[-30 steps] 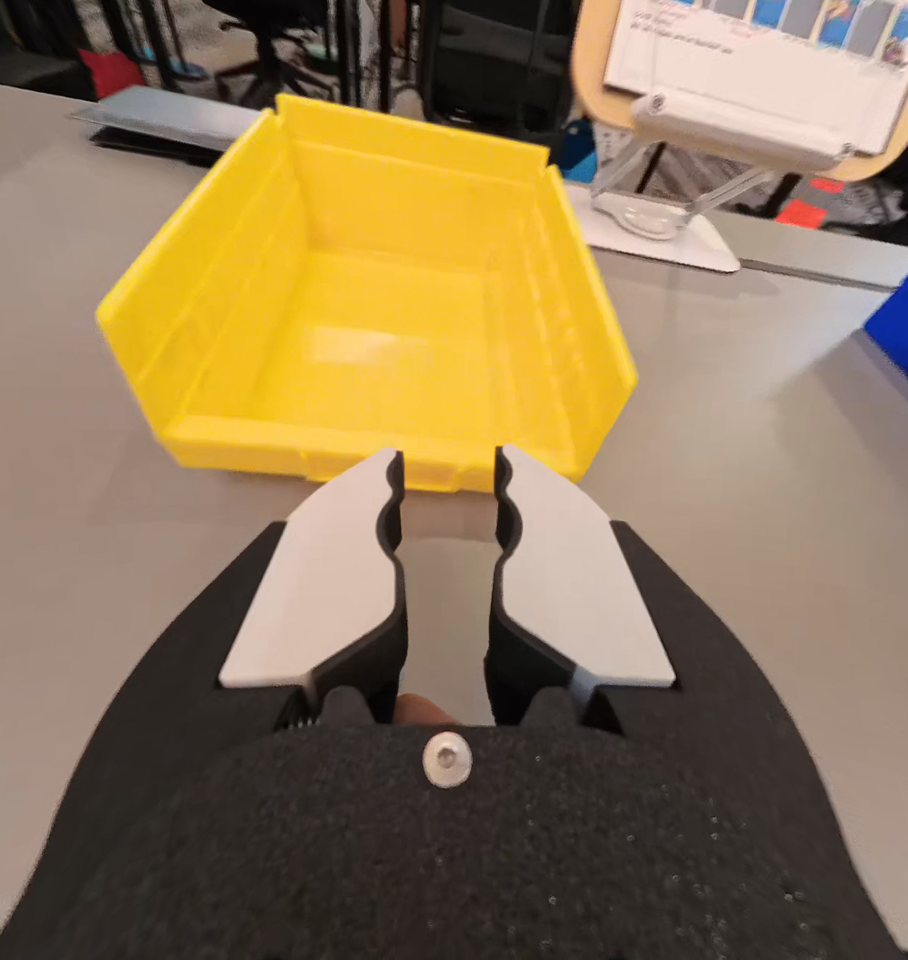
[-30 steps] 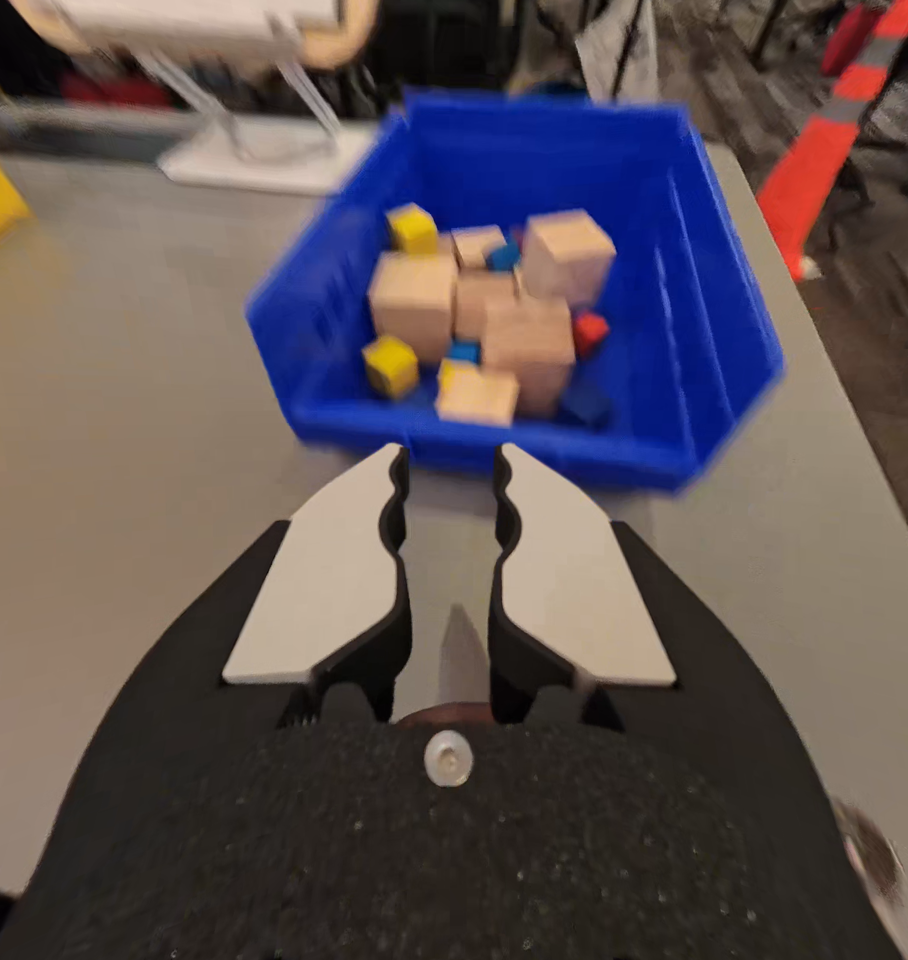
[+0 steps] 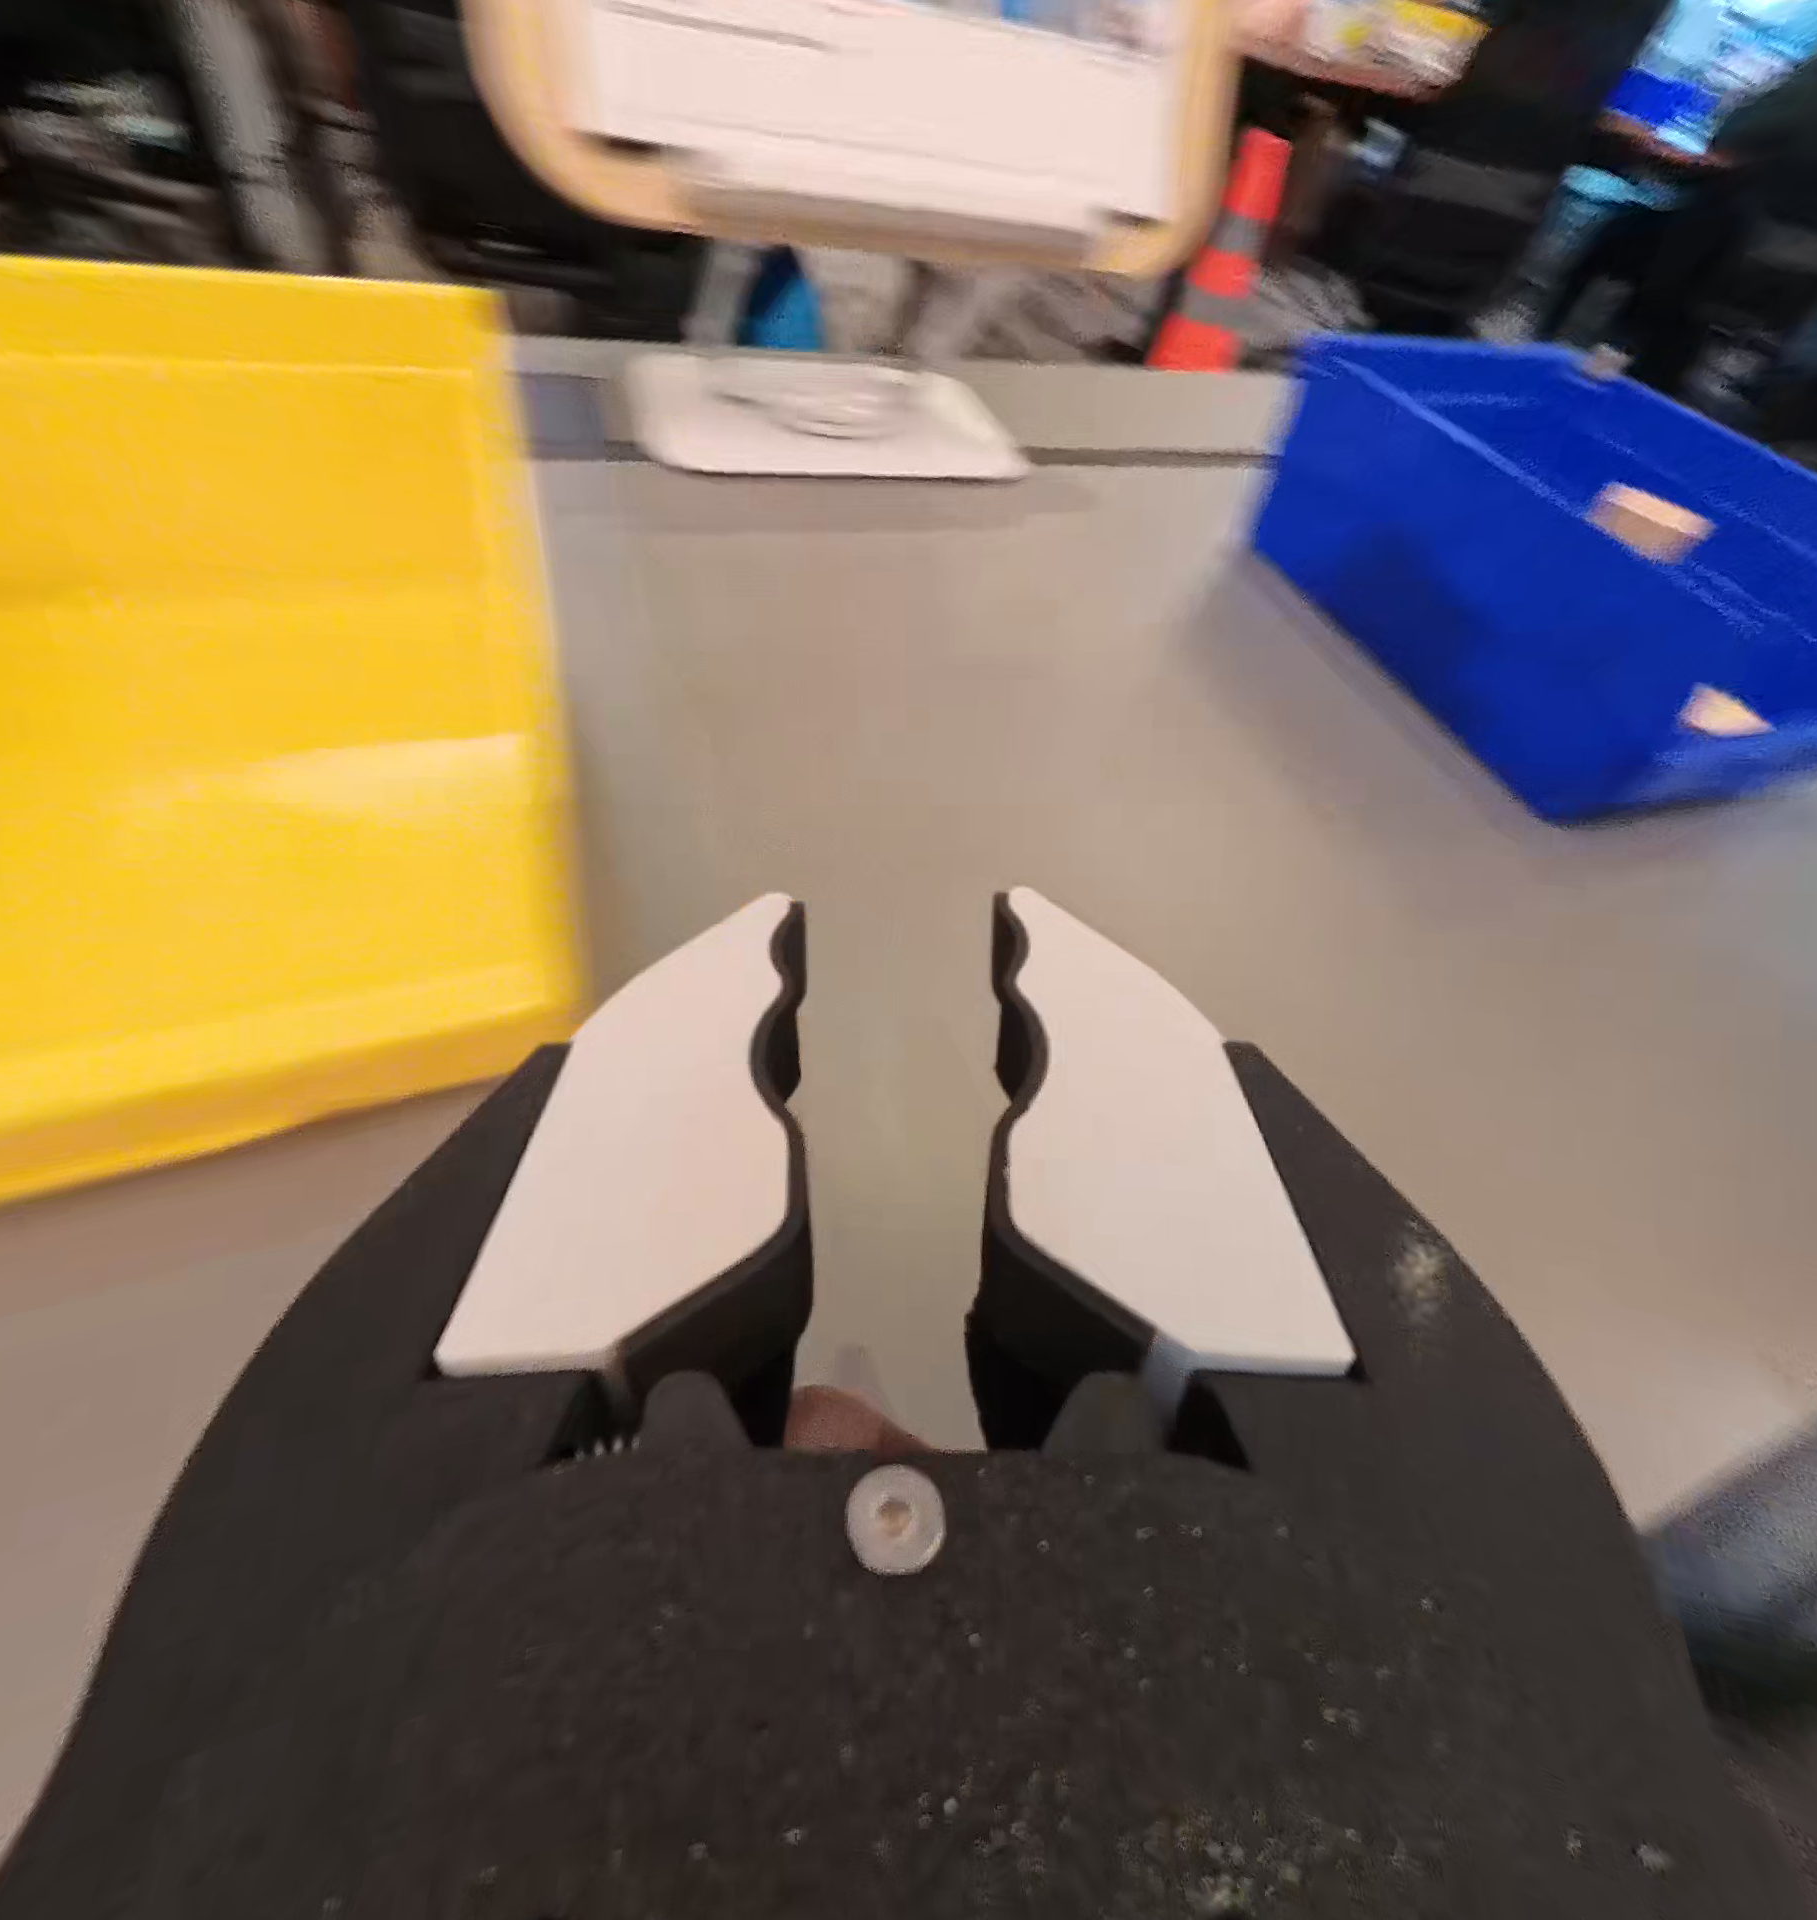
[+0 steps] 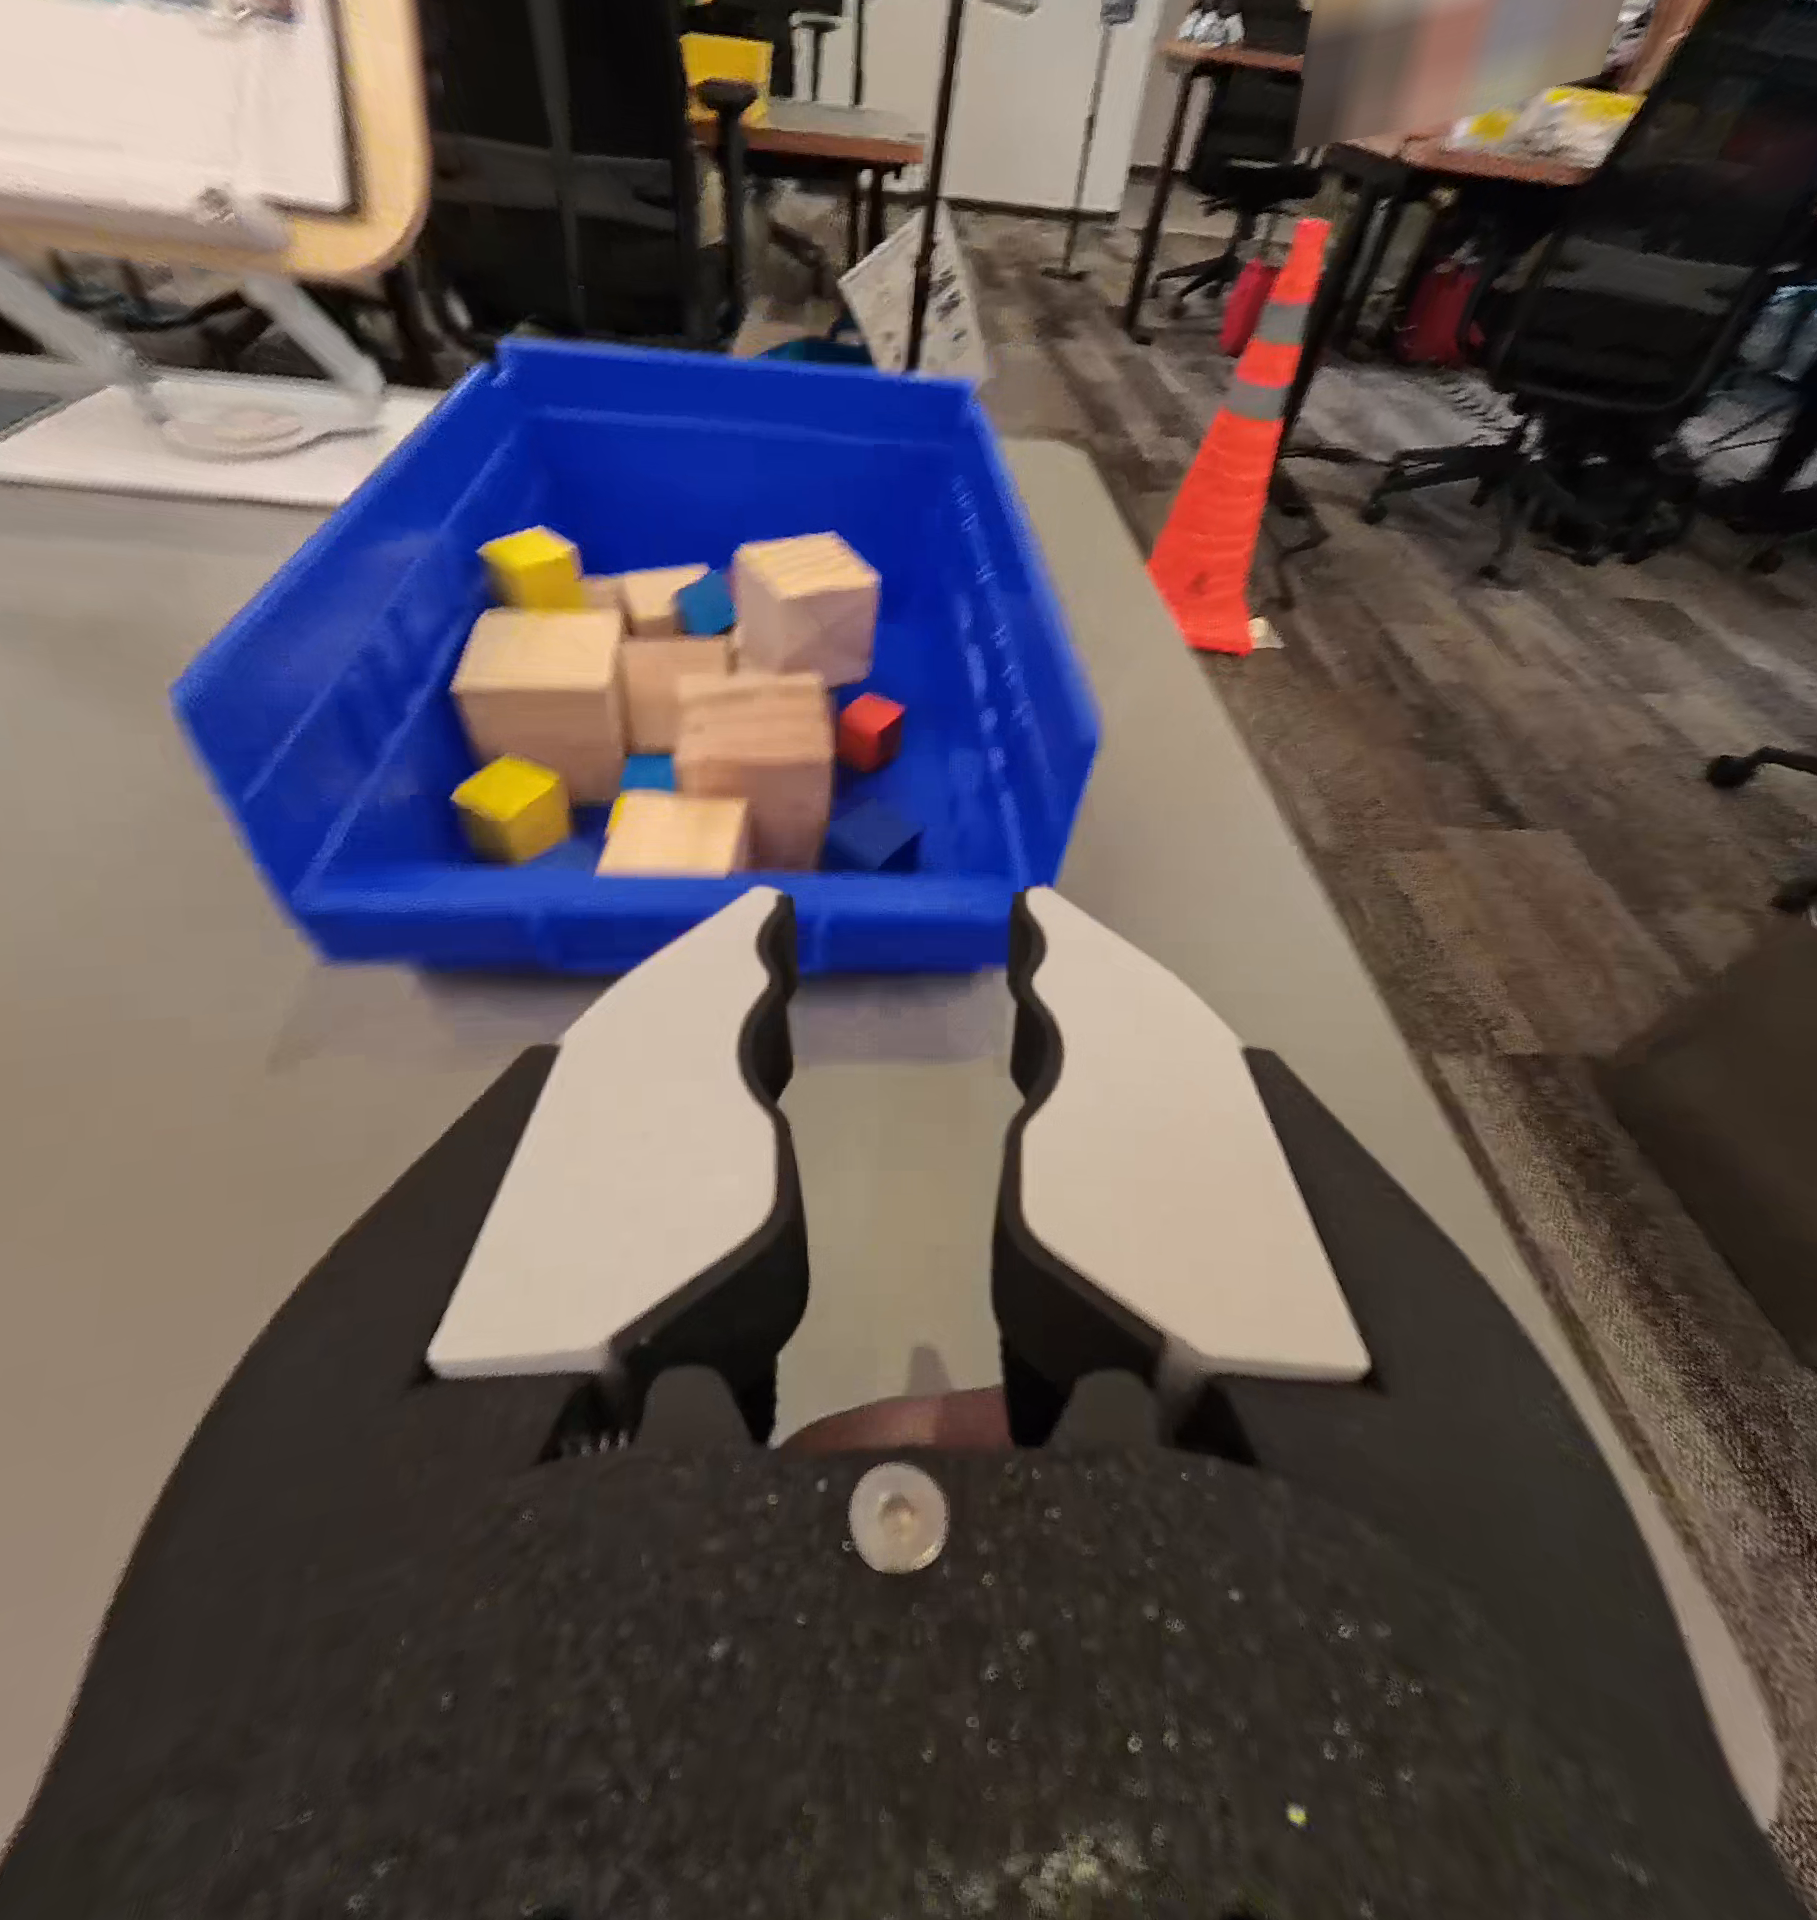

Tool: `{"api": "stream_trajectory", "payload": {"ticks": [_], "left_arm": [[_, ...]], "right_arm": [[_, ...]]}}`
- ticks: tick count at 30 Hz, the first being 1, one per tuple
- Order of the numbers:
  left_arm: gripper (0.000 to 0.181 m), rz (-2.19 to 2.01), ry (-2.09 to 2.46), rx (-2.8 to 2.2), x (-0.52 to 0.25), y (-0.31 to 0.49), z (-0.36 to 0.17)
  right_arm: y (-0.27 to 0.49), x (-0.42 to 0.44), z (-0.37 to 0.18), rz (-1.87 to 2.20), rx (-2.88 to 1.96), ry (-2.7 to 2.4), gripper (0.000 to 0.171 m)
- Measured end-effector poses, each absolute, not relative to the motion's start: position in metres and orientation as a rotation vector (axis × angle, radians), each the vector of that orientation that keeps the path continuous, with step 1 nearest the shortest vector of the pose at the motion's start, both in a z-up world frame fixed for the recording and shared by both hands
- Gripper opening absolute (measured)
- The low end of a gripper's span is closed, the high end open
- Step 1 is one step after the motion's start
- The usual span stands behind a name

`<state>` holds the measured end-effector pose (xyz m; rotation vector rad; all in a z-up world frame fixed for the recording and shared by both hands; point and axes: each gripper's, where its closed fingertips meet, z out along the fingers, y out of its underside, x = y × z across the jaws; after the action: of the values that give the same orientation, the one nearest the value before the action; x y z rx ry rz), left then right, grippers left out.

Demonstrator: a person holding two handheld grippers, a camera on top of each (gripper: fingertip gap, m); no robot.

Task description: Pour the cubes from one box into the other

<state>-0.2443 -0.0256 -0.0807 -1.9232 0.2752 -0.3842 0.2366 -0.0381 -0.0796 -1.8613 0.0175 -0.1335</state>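
both tongs, left (image 3: pixel 898 909) & right (image 4: pixel 900 904), gape empty. right faces blue plastic bin (image 4: pixel 675 925) of wooden cubes (image 4: pixel 540 686) at 12 o'clock. thin-rim grip may slip, spilling cubes short of yellow plastic bin (image 3: pixel 249 665) at 9.

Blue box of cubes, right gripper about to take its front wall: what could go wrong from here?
1. The blue box sits near the table's right edge; a push might slide it off.
2. The cubes are heaped loosely, so a quick tilt could spill some short of the yellow box.
3. The right gripper is open and grips nothing yet; a one-point grip may twist.
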Motion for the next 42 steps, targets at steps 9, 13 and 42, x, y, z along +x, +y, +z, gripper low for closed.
{"api": "stream_trajectory", "payload": {"ticks": [9, 13, 42], "left_arm": [[0.047, -0.471, 0.581, -1.969, 0.055, 0.019, -0.092], [0.053, -0.449, 0.499, -2.104, 0.099, 0.054, -0.119], [0.004, -0.077, 0.048, -2.081, -0.218, 0.083, -0.090]], "right_arm": [[0.034, 0.261, -0.104, -0.037, -1.910, 0.130, 0.035], [0.044, 0.271, -0.101, -0.077, -1.902, 0.083, 0.027], [0.066, -0.029, -0.112, 0.051, -1.920, -0.101, 0.005]]}}
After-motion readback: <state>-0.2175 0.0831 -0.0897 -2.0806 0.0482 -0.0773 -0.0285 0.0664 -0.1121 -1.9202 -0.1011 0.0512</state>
